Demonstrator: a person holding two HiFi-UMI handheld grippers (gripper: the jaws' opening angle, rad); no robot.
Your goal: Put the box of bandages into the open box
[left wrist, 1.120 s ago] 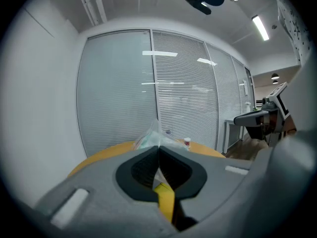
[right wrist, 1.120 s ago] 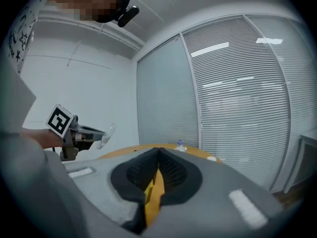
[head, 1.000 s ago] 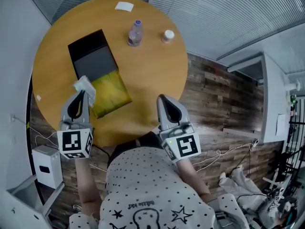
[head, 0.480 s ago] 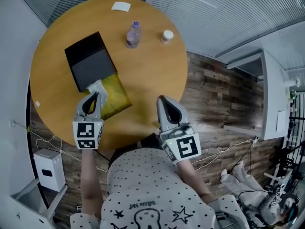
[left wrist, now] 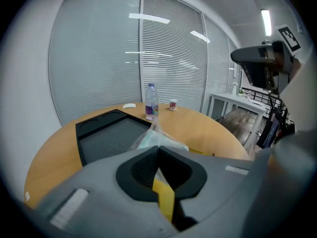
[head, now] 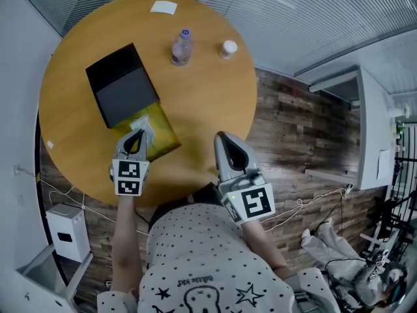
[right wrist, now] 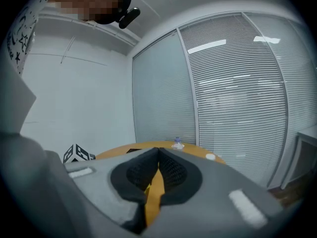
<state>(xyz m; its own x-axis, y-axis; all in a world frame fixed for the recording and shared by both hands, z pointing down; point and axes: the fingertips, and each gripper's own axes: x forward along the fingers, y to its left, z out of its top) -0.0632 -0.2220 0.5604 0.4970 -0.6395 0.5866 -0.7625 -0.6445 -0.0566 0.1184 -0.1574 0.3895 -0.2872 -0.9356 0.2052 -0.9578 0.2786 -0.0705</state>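
View from above of a round wooden worktop (head: 208, 90) with a person standing at its near edge, holding 1 gripper in each hand.

The left gripper (head: 135, 137) points forward and down over the near left part of the worktop. Its fingers are clenched on the clear plastic wrap of the box of bandages (head: 141, 124), a pale packet that sticks out just past the fingertips. The packet sits over the yellow half (head: 164, 134) of the open box (head: 112, 62), at the seam where that yellow half meets the black half with its dark grey inside. Whether the packet touches the yellow surface cannot be told.

The right gripper (head: 223, 139) is held level near the person's body, at the worktop's near edge and well apart from the open box. Its fingers are pressed together with nothing between them.

At the far side of the worktop stand a small clear bottle (head: 182, 45) with a purple label and, just to its right, a short white jar (head: 228, 48). A white card (head: 163, 7) lies flat near the far rim, beyond the bottle. All 3 are well apart from the open box and from both grippers.

Beyond the worktop, slatted blinds cover glass walls.
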